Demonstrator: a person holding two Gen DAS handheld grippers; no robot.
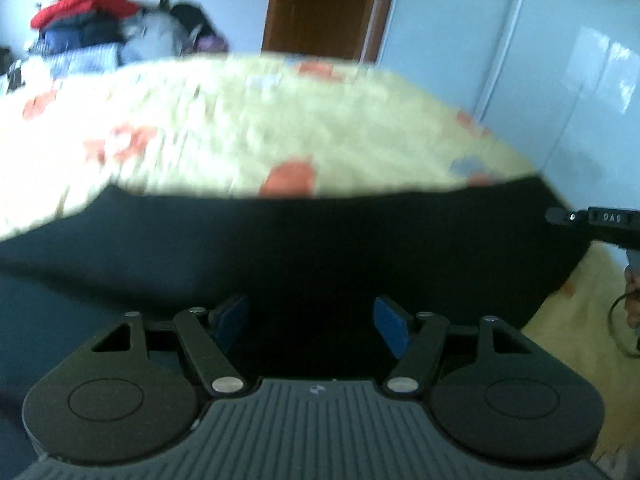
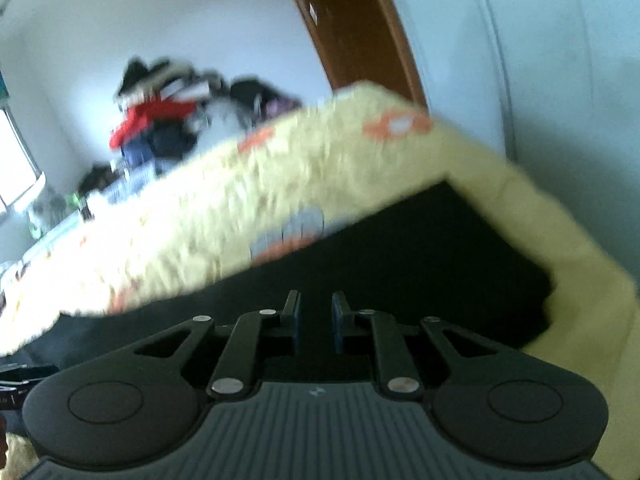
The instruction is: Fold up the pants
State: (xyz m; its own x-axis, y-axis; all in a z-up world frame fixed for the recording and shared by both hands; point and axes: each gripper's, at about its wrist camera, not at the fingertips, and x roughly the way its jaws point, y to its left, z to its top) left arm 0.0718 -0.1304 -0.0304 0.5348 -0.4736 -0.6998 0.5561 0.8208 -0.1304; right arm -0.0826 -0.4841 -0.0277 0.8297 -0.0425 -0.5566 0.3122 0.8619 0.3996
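The black pants [image 1: 304, 240] lie spread on a yellow patterned bedspread [image 1: 240, 128]. My left gripper [image 1: 312, 322] is open just over the near part of the pants, its blue pads wide apart. In the right wrist view the pants [image 2: 420, 248] reach a squared corner at the right, on the bedspread [image 2: 240, 200]. My right gripper [image 2: 316, 320] hovers over the cloth with its fingers close together and a narrow gap between them; I cannot see cloth in that gap. The right gripper's tip [image 1: 592, 220] shows at the right edge of the left wrist view.
A heap of clothes [image 1: 100, 20] is piled beyond the far side of the bed, also in the right wrist view [image 2: 168, 120]. A brown door [image 1: 328, 4] and white wardrobe panels [image 1: 540, 60] stand behind the bed. Both views are blurred.
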